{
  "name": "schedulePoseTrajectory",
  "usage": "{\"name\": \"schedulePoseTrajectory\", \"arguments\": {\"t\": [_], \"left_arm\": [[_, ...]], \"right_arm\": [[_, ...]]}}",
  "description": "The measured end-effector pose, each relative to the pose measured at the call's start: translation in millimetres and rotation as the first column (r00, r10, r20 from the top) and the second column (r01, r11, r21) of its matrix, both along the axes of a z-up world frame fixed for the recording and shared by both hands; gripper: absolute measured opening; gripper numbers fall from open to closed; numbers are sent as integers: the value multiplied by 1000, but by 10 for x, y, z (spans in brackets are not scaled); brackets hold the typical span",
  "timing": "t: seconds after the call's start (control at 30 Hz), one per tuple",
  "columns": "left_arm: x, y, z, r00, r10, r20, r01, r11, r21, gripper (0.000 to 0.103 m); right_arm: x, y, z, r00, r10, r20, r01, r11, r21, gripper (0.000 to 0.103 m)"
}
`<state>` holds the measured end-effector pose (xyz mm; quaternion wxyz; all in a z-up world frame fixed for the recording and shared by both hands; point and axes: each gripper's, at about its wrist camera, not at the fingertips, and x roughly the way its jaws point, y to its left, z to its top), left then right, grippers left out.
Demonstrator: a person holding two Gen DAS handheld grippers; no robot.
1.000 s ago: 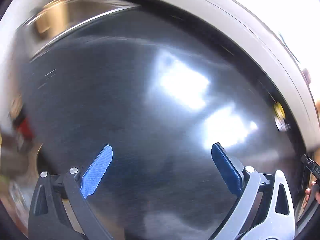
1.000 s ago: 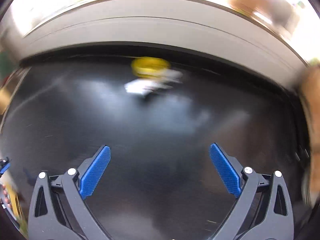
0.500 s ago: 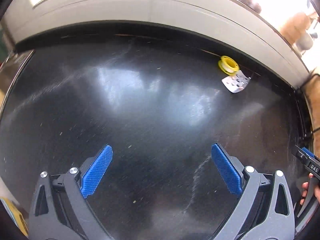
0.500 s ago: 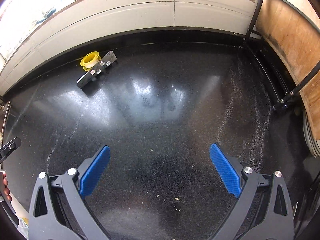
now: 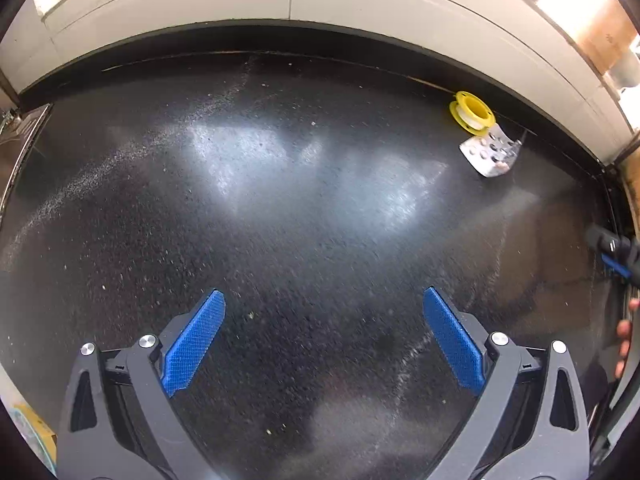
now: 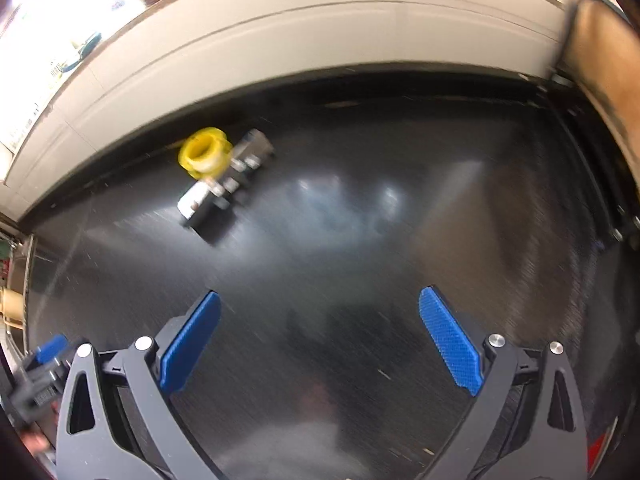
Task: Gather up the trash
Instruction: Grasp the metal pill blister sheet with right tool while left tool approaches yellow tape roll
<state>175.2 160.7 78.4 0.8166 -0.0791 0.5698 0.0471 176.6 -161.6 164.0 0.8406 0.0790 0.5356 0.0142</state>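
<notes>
A yellow tape spool [image 5: 472, 113] and a silver pill blister pack [image 5: 489, 153] lie touching on the black speckled counter [image 5: 280, 220], near its back edge. In the right wrist view the spool [image 6: 205, 153] and blister pack [image 6: 224, 188] are blurred, ahead and left. My left gripper [image 5: 323, 334] is open and empty, hovering over bare counter, with the trash far ahead to its right. My right gripper [image 6: 319, 336] is open and empty, with the trash ahead to its left.
A white tiled wall [image 5: 292, 4] runs along the counter's back. A wooden board [image 6: 604, 64] with a dark metal frame stands at the right. The other gripper shows at the view edges [image 5: 612, 252] [image 6: 40, 380]. A sink edge [image 5: 24, 132] lies left.
Both views swung across the counter. In the right wrist view the spool and blister pack have grown larger and nearer, with motion blur. The left view has settled; both grippers stayed open.
</notes>
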Motion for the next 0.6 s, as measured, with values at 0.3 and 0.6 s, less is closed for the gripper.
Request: {"name": "schedulePoseTrajectory", "arguments": {"t": [0.3,0.6], "left_arm": [[243,180,-122,999,10,-41,-9,1000,22,96],[578,170,-251,998,-5,-67,5,1000,-3,96]], "right_arm": [[818,580,-241,999,19,-37,-21,999,-50,96],[1046,436,-561,992,44,-116,-62,986,-154,96]]}}
